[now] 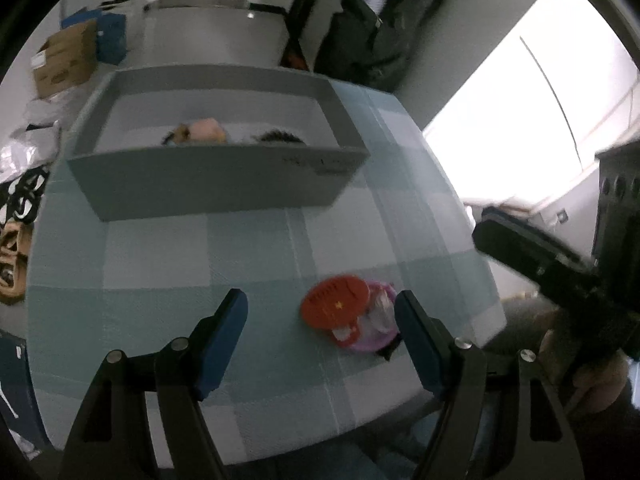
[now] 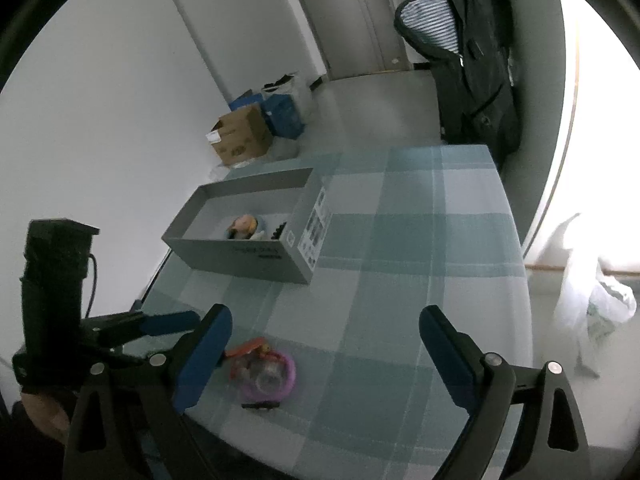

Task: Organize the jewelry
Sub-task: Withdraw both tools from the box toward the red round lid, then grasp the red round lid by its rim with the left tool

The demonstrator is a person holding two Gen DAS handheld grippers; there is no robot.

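box [image 2: 256,258] sits at 12 o'clock on the table [image 2: 420,240], lid off, open side up, so it reads as the drop target. a few small things already lie in it at the near wall: a pinkish lump [image 1: 206,130] and a dark piece [image 1: 280,136]; too blurred to name.

remaining jewelry is a small heap near the table's near edge: orange clip [image 1: 336,300] on top of a purple ring [image 2: 276,380], some clear bits mixed in, a small black piece [image 2: 260,405] just beside at 6 o'clock. heaped close to the person, likely so either tool can reach it.

left gripper [image 1: 322,340]: fingers spread, nothing between the pads. heap sits at 2 o'clock inside the gap, just beside the right finger [image 1: 416,340], contact unclear. tool is pitched steeply down at the table, reads as lining up on the heap.

right gripper [image 2: 326,356]: spread very wide, empty. heap is at 9 o'clock, just beside its left finger [image 2: 204,356], off centre. pitched down at a shallower slant, looking past the heap toward the box. hand [image 1: 592,376] wraps the handle low.

my guess: left takes the pick, right stands clear.
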